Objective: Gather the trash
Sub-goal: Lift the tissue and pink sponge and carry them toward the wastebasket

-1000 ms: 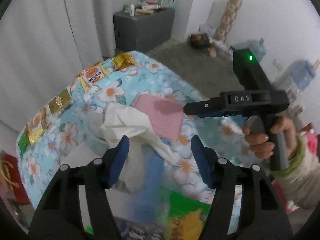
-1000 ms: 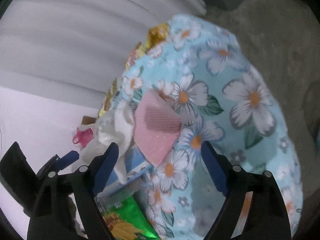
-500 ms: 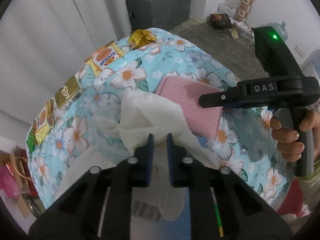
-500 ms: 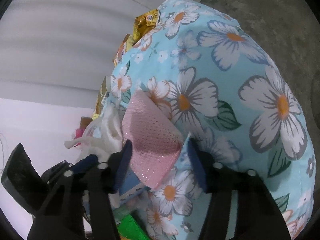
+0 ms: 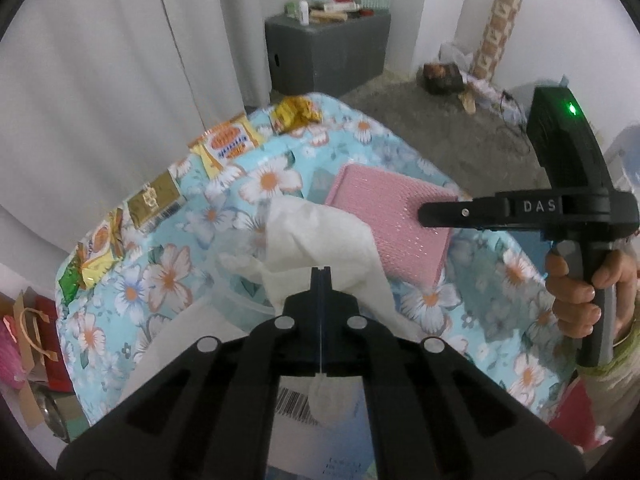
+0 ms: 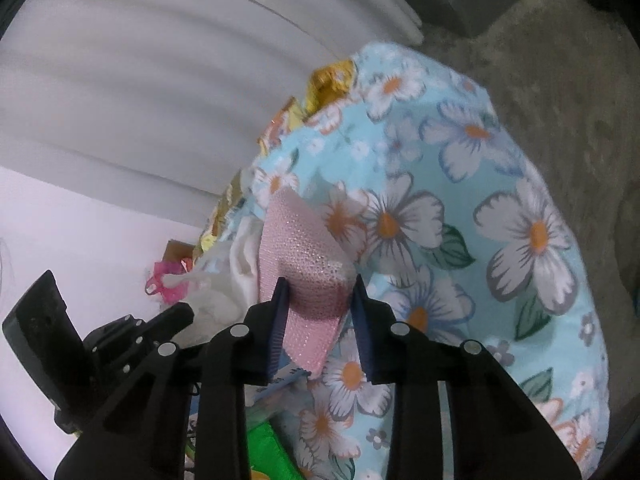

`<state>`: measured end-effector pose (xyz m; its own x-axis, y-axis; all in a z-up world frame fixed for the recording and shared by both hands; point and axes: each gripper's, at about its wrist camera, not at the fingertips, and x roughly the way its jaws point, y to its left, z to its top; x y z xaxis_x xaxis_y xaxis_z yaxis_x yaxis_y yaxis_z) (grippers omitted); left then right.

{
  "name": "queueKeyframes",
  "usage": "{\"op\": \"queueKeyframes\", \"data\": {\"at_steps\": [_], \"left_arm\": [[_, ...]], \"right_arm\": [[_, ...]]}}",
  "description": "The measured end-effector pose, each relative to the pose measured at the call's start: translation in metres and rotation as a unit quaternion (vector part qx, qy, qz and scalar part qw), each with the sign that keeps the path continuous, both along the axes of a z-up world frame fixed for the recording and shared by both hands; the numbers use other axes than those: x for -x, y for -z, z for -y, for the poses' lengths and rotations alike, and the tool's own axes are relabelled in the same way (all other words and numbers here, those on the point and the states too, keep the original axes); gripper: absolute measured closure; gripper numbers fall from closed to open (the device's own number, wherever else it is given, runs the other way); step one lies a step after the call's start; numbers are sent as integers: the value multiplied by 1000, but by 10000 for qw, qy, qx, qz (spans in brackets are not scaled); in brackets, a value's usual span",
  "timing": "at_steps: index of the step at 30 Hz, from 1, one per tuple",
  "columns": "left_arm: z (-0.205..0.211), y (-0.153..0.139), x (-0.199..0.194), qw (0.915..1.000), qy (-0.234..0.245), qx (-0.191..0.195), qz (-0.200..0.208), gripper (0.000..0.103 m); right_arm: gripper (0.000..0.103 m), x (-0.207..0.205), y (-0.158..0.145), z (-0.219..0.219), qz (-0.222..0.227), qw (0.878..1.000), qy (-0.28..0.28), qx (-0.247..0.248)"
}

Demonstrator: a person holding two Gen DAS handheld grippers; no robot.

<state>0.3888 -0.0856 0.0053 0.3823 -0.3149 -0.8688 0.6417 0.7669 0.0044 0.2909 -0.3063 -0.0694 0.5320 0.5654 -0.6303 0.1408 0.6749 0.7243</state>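
Pinching a crumpled white tissue (image 5: 320, 236) between fully closed jaws: left gripper (image 5: 321, 276), tips met with the paper caught between them and a fold of it hanging out below. Lying on the flowered tablecloth (image 5: 472, 280) just beside the pink mesh pad (image 5: 392, 220), on the pad's near left, draped partly over a clear plastic bag (image 5: 236, 280).

Closing around the near corner of the pink mesh pad (image 6: 308, 276): right gripper (image 6: 318, 312), blue pads on either side of that corner, left pad against the mesh, right pad at its edge; cannot tell whether both press yet. Seen from the left wrist view as a black handle reaching over the pad's right side, held in a hand (image 5: 576, 292).

Lined along the cloth's far edge, beyond the pad: gold wrapper (image 5: 294, 114), orange-and-yellow packet (image 5: 228, 146), gold sachet (image 5: 156, 200), yellow packet (image 5: 98, 256). Nearer than the pad, under the grippers: a barcoded package (image 5: 296, 404) and a green packet (image 6: 268, 448).
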Motion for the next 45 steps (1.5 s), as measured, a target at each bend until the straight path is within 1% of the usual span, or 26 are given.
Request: {"op": "queueKeyframes", "data": {"at_steps": [4, 7, 10, 11, 12, 13, 14, 15, 17, 18, 21, 23, 25, 27, 28, 30, 33, 35, 39, 45], "left_arm": [[-6, -19, 5, 9995, -54, 295, 116, 103], [-8, -28, 8, 9989, -15, 473, 54, 103], [-4, -24, 8, 9990, -7, 436, -98, 103], [-2, -21, 8, 9992, -11, 387, -138, 99], [1, -16, 9, 9993, 3, 307, -199, 84], [6, -8, 8, 9994, 39, 190, -277, 75], [10, -3, 8, 9994, 59, 95, -323, 61], [15, 2, 8, 9993, 100, -5, -372, 57], [27, 13, 11, 9985, 276, -232, -413, 57], [34, 18, 12, 9980, 367, -376, -357, 57], [43, 29, 11, 9966, 406, -685, -209, 57], [47, 36, 8, 9955, 380, -832, -265, 57], [48, 41, 6, 9945, 369, -933, -288, 65], [47, 44, 6, 9943, 377, -934, -352, 77], [46, 45, 5, 9944, 351, -917, -395, 80], [44, 45, 4, 9947, 298, -896, -406, 91], [40, 42, 2, 9956, 251, -807, -409, 97], [37, 39, 3, 9961, 230, -759, -395, 99], [30, 25, 6, 9975, 172, -638, -246, 99], [15, -10, 11, 9993, -15, -367, 13, 100]], "right_arm": [[73, 10, -11, 9, 159, 9998, 95, -35], [73, 15, -14, 12, 206, 9997, 93, -28], [73, 19, -13, 12, 208, 9998, 62, -17], [73, 19, -13, 11, 205, 9998, 54, -4], [73, 20, -12, 11, 201, 9998, 43, 4], [73, 20, -10, 11, 185, 9998, 32, -5], [73, 20, -9, 10, 171, 9999, 19, -16], [73, 20, -6, 10, 150, 9999, 3, -29], [73, 20, -4, 11, 139, 9999, -10, -37], [73, 20, -3, 11, 143, 9999, -16, -49], [73, 19, -1, 12, 168, 9998, -23, -63], [73, 18, 0, 12, 209, 9997, -59, -70], [73, 17, 1, 12, 224, 9997, -79, -82], [73, 16, 2, 11, 238, 9996, -94, -94], [73, 17, 1, 12, 246, 9996, -99, -109], [74, 16, 2, 11, 261, 9995, -106, -136], [74, 17, 0, 12, 284, 9994, -103, -148], [74, 19, -1, 14, 299, 9994, -80, -157], [74, 23, -4, 17, 318, 9994, -30, -134], [74, 32, -16, 22, 423, 9990, 46, -125]]}}
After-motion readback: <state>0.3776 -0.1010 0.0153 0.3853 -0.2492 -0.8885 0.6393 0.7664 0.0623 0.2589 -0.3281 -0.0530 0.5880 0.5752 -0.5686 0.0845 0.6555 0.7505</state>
